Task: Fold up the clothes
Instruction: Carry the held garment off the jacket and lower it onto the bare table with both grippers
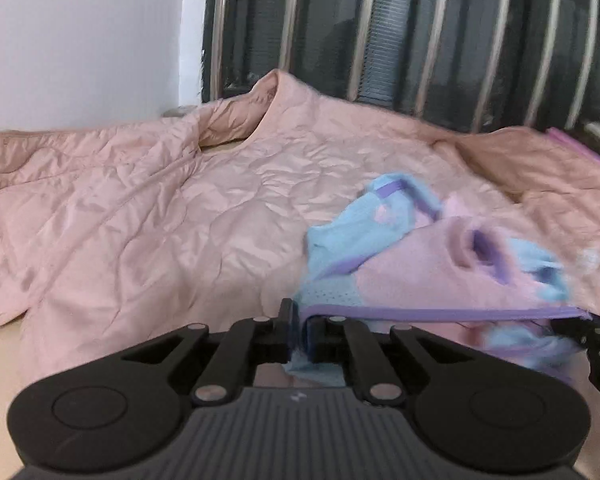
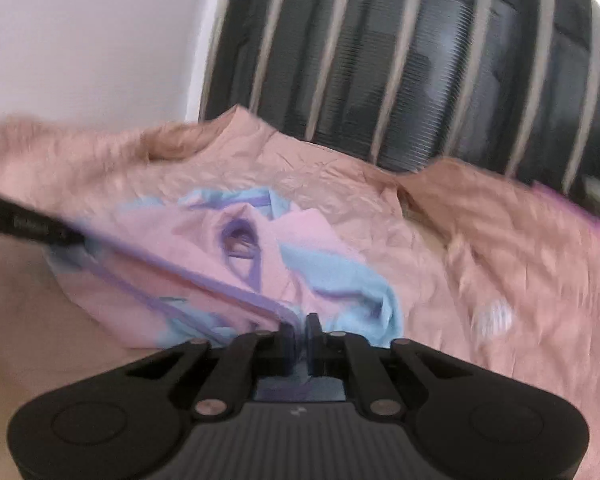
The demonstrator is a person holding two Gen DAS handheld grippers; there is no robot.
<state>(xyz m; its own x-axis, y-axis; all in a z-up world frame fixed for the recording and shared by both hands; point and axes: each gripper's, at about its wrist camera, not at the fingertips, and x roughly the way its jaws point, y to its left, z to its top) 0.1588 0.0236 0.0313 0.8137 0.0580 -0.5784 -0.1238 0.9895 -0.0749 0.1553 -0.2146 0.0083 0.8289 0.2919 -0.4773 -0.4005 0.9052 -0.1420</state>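
A small garment in pink, light blue and purple trim lies bunched on a pink quilted jacket. My left gripper is shut on the garment's purple-trimmed hem, which stretches taut to the right toward the other gripper at the frame edge. In the right wrist view my right gripper is shut on the same hem of the garment, and the left gripper shows as a dark blurred shape at the far left. The jacket spreads under and behind the garment.
The jacket lies spread on a pale surface. Behind it stands a dark window or railing with light vertical bars and a white wall at the left. A pink-purple edge shows at the far right.
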